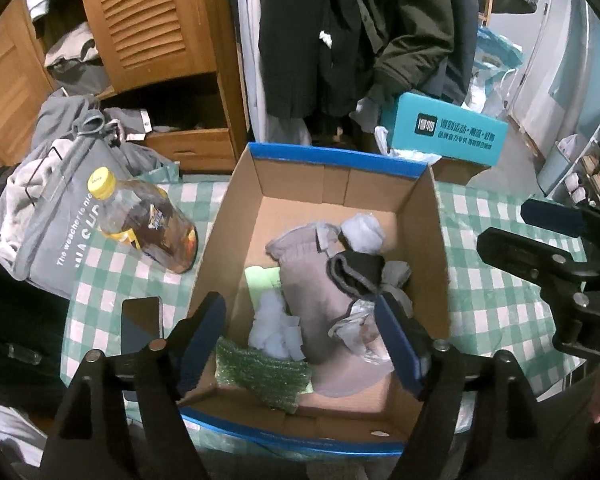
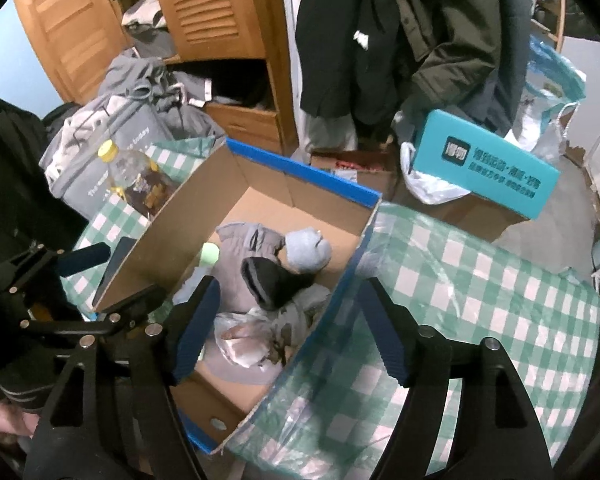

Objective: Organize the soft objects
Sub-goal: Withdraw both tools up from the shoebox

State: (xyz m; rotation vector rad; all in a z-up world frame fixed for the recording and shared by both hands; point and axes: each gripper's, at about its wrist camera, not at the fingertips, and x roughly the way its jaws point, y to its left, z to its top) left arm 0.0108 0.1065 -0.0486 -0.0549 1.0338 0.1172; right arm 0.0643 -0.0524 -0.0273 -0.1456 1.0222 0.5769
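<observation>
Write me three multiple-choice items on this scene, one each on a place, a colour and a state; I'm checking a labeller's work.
1. Where is the black sock?
A. on the tablecloth
B. in the box, on the grey cloth
C. in the left tongs

2. What colour is the bottle cap?
A. yellow
B. red
C. blue

3. How are the right tongs?
A. shut on a sock
B. shut, empty
C. open, empty

Key: 1 B, the sock lies on the cloth inside the box. 2 A, the cap is yellow. 3 C, the fingers stand wide apart, gripping nothing.
</observation>
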